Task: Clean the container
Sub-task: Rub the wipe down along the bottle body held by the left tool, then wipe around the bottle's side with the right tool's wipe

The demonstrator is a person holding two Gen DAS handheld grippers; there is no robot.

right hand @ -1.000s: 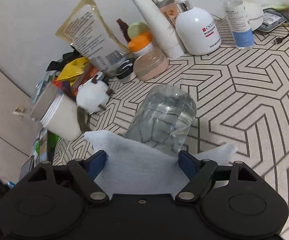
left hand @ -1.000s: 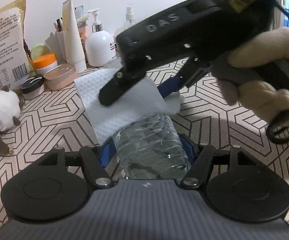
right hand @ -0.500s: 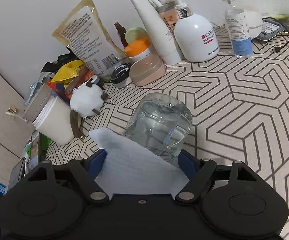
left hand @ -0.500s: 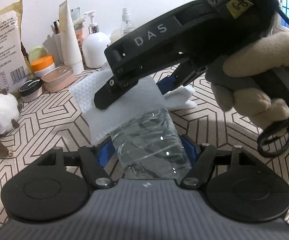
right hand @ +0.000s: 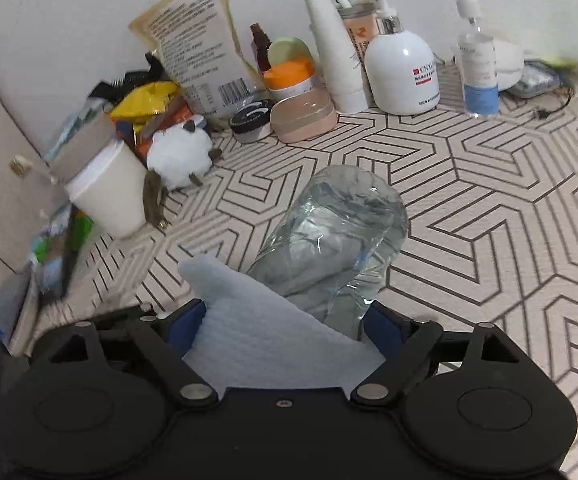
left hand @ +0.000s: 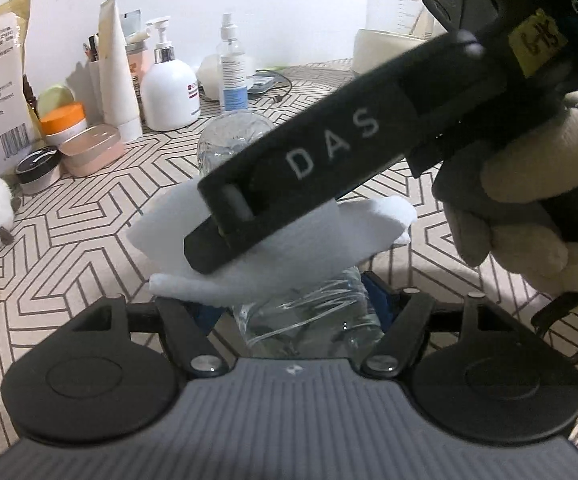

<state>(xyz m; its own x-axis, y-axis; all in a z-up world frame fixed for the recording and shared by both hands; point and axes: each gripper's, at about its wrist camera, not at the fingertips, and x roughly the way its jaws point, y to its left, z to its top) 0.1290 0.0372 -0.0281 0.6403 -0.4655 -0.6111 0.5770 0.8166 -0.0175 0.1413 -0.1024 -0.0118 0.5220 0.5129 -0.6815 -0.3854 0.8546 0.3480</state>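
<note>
The left gripper is clamping a clear plastic bottle between its blue pads, closed as far as the bottle's body allows. The bottle is lying roughly level above the patterned surface, its far end pointing toward the white pump bottle at the back wall.

The right gripper is reaching across the bottle from the right, held in a gloved hand. Its jaws are closing around a white cloth, and the cloth is wrapping over the bottle's middle; in the right wrist view the bottle is sticking out past the cloth between the blue pads. Whether the pads are pressing through the cloth onto the bottle or only pinching the cloth, I cannot tell.

In the left wrist view the cloth is draping over the bottle just beyond the left gripper's pads, with one black finger of the right gripper lying across it. Left of the pump bottle, a pink case and an orange-lidded jar are sitting on the surface.
</note>
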